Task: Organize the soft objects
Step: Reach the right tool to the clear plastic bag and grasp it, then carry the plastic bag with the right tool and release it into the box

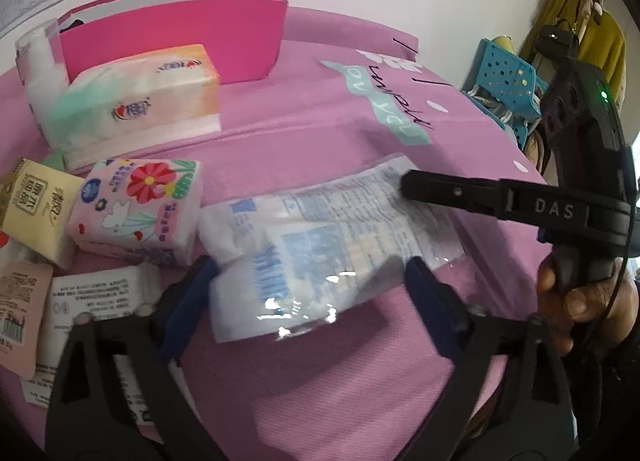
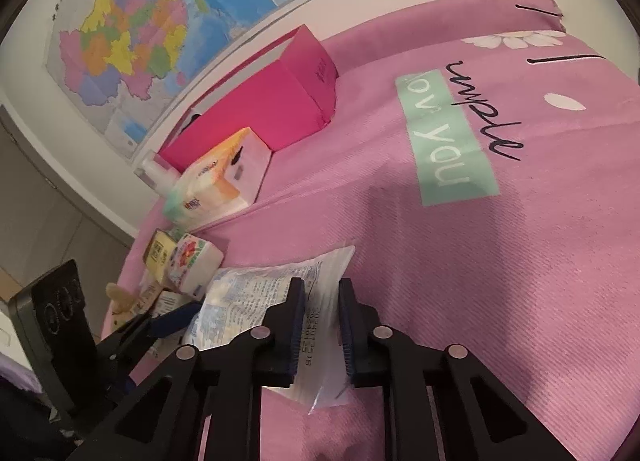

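Observation:
A white plastic-wrapped pack with blue print lies on the pink bedspread. My left gripper straddles its near end, jaws wide, blue pads beside the pack without clearly pressing it. My right gripper is shut on the pack's flat clear end; in the left wrist view its black fingertips sit on that far end. An open pink box stands at the back by the wall.
A big pastel tissue pack lies before the box. A floral pack, a yellow pack and a white pack crowd the left. A blue basket stands beyond the bed's right edge. A hand holds the right gripper.

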